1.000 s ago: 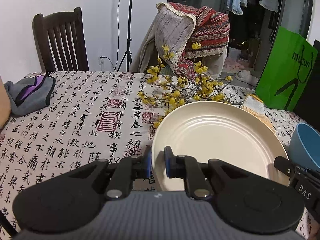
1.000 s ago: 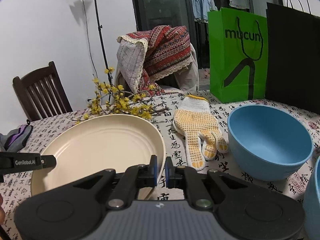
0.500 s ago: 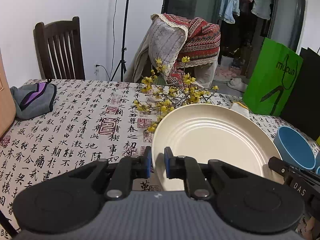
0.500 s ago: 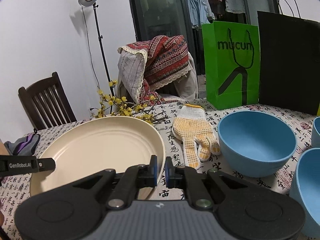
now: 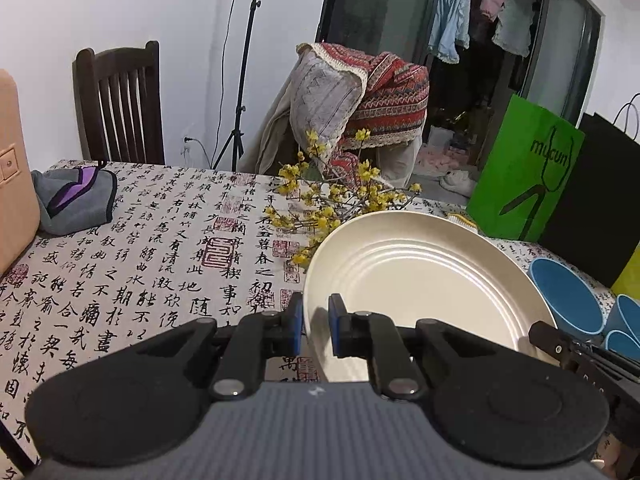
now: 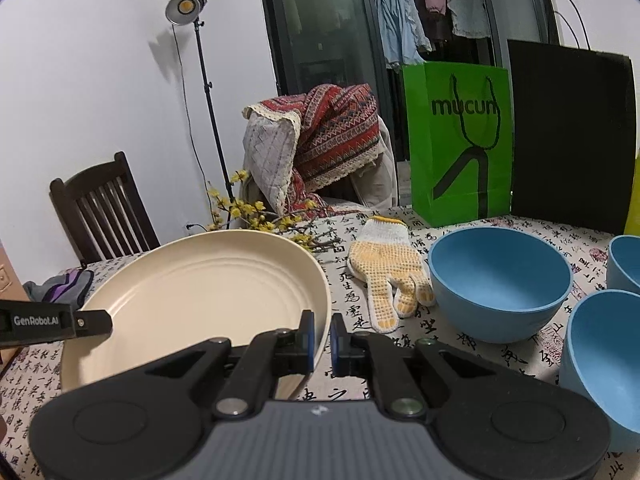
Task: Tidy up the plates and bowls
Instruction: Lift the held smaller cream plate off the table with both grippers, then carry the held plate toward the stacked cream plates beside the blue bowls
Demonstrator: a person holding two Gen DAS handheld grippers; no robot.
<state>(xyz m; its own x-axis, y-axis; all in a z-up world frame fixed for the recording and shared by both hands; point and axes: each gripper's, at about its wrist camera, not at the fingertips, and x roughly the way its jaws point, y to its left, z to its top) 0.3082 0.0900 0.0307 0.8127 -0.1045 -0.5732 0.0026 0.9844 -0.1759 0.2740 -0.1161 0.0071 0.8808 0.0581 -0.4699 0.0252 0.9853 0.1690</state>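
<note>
Both grippers clamped on the same cream plate (image 5: 420,280), one on each side of the rim. Left gripper (image 5: 314,326) has its blue pads pinched on the plate's left edge; right gripper (image 6: 320,338) is pinched on the plate's right edge. In the right wrist view the plate (image 6: 200,292) sits clear above the tablecloth (image 6: 472,360), rim tilted slightly, held between the two tools; the left gripper's finger shows at the far left edge of that view. Three blue bowls on the table to the plate's right: a large one (image 6: 500,284) nearest the plate, a second (image 6: 604,360) in front of it at the frame's right edge, a third (image 6: 626,260) partly cut off behind. A knit work glove (image 6: 388,268) with yellow dots lies flat between plate and large bowl. Branch of yellow blossoms (image 5: 332,204) lies on the cloth just behind the plate. Green paper bag (image 6: 456,140) and a black bag (image 6: 572,136) stand at the table's far side. Grey-purple cloth pouch (image 5: 74,200) is well off to the left.
</note>
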